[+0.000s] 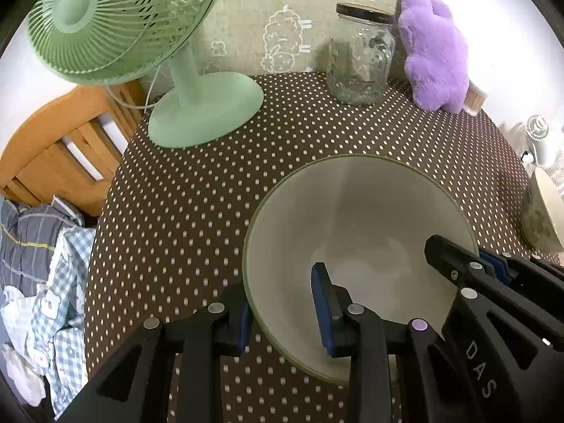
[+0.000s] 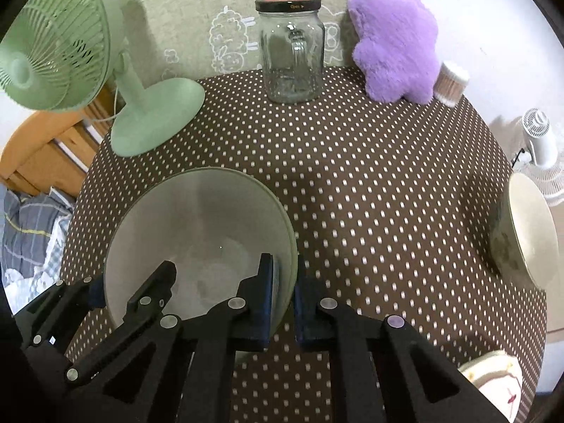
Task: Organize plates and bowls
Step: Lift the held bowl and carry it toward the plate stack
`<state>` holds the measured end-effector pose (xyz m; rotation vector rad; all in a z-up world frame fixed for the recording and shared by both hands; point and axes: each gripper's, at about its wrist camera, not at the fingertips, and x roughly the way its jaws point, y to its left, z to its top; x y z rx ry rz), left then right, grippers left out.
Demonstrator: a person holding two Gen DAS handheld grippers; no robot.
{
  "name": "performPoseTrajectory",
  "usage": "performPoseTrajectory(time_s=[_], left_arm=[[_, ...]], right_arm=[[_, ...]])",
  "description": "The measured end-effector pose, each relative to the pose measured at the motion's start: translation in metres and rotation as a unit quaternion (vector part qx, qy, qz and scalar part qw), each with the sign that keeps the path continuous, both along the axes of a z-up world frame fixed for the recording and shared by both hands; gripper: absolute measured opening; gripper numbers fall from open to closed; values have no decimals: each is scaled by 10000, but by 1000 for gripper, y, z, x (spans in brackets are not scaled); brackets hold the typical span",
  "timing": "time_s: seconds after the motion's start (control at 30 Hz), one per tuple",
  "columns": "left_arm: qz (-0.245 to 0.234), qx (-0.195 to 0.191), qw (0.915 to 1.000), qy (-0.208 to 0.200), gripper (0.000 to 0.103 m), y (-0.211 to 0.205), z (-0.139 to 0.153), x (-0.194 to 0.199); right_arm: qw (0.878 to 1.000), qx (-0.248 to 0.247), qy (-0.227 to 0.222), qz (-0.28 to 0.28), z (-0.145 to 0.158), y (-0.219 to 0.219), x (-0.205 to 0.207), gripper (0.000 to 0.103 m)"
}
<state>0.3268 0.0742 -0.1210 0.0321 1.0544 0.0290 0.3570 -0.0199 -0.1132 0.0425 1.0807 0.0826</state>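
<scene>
A large pale green bowl (image 1: 366, 211) stands on the polka-dot table; it also shows in the right wrist view (image 2: 197, 218). My left gripper (image 1: 282, 313) straddles its left rim, one finger inside and one outside, with a wide gap, so open. My right gripper (image 2: 283, 303) is shut on the bowl's right rim, pads pressed on both sides; it also appears in the left wrist view (image 1: 458, 257). A second cream bowl (image 2: 528, 232) sits at the table's right edge. A patterned plate (image 2: 500, 384) lies at the near right.
A green desk fan (image 1: 141, 35) stands at the back left, a lidded glass jar (image 2: 290, 49) at the back centre, a purple plush toy (image 2: 394, 35) and a cotton-swab tub (image 2: 451, 83) at the back right. A wooden chair (image 1: 53, 148) and laundry lie beyond the left edge.
</scene>
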Motion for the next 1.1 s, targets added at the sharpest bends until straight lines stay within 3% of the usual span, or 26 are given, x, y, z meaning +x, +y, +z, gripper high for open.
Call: performPoseTrajectory(time_s=[0.43, 0.9, 1.1], left_arm=[[-98, 171, 9998, 103, 30, -8, 1, -33], [-227, 254, 9993, -164, 29, -9, 9, -26], [-215, 202, 9995, -79, 29, -9, 13, -28]], right_arm=[[9998, 35, 191, 94, 0, -5, -39, 13], [9998, -110, 95, 149, 8, -7, -33, 13], [9997, -70, 181, 133, 10, -9, -34, 13]])
